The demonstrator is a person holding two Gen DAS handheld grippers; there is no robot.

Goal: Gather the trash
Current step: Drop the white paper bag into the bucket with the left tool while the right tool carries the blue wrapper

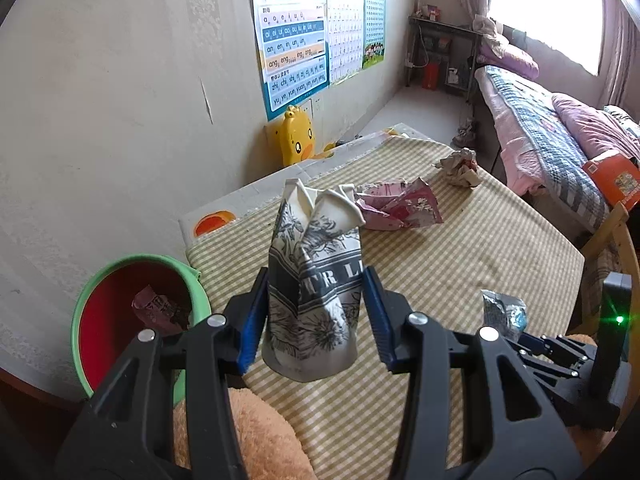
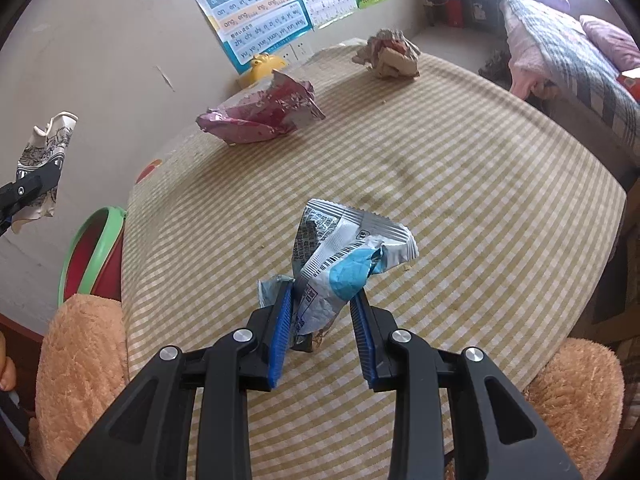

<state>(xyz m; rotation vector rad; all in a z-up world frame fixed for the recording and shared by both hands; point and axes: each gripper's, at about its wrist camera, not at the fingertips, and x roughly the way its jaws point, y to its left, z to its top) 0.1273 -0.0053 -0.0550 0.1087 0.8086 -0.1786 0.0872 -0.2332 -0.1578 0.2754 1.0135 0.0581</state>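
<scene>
- Crushed paper cup [image 1: 312,280], white with grey flower print and lettering, sits between the blue pads of the left gripper [image 1: 316,312]; the pads press its sides and it hangs clear of the table [image 1: 480,248].
- From the right wrist view the same cup [image 2: 44,160] shows at the far left edge, raised above the bin [image 2: 94,248] and off the table's side.
- Silver and blue wrapper [image 2: 340,260], crumpled and printed with a barcode, is pinched low down in the right gripper [image 2: 322,320]; its jaws stand narrow on it, and most of the wrapper sticks up past the fingertips.
- Whether the wrapper's lower end touches the cloth is hard to tell from this angle.
- Green-rimmed bin [image 1: 132,312] with a red inside stands against the wall, just beside the table's near left corner; a pinkish scrap [image 1: 160,308] lies in it.
- Pink foil bag [image 2: 264,116], crumpled, lies on the checked cloth toward the far left of the table.
- Brown and grey paper wad [image 2: 390,54] lies near the far edge, well apart from the pink bag.
- Orange plush [image 2: 80,360] shows at both near corners of the table.
- Yellow duck toy [image 1: 296,136] stands against the wall beyond the table, under the posters [image 1: 294,48].
- Bed [image 1: 552,136] with a checked quilt runs along the right, under the window.
</scene>
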